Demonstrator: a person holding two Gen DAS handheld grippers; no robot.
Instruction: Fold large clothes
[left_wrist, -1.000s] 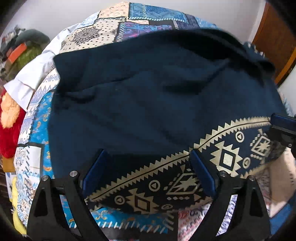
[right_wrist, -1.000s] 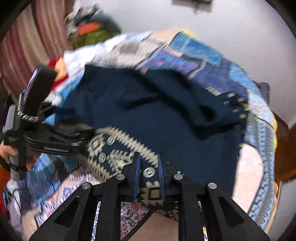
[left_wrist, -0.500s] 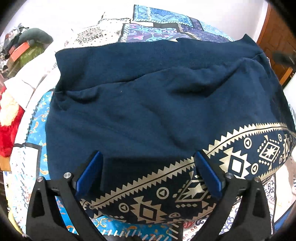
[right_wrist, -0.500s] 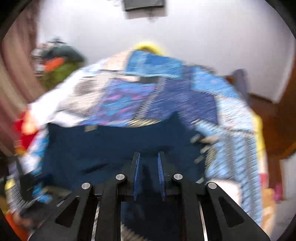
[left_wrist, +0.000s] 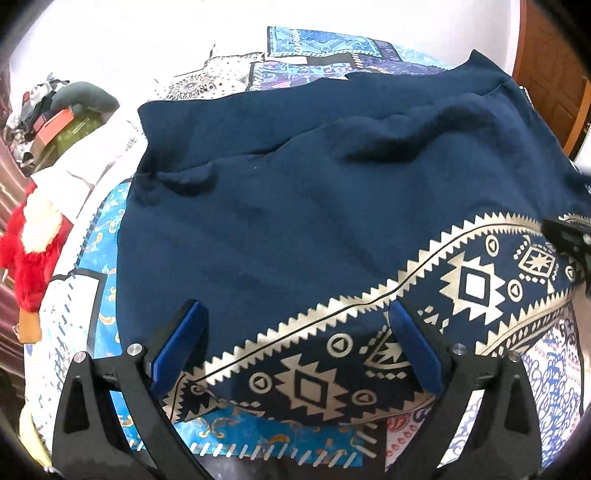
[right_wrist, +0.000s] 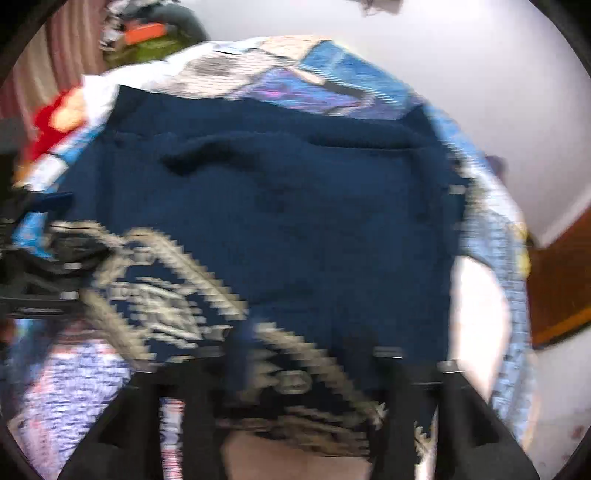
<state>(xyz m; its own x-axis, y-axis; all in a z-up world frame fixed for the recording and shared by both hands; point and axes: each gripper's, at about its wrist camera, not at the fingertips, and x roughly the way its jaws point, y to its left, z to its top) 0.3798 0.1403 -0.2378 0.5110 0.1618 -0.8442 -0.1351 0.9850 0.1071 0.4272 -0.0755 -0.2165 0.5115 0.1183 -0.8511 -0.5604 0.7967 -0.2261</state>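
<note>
left tool (left_wrist: 295, 354): spread wide, over garment's (left_wrist: 314, 192) patterned hem (left_wrist: 369, 332), holding nothing | right tool (right_wrist: 295, 384): blurred, grip cannot be told, at hem's far end | garment: on bed (left_wrist: 92, 280), hem runs across between the tools | left view sharp, right view smeared

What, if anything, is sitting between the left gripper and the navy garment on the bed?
Nothing visible. The left gripper has its jaws open right over the navy garment, at its gold-patterned border, with no other object between them.

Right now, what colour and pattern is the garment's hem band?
Navy garment with a cream geometric band; clearest in the left wrist view.
</note>
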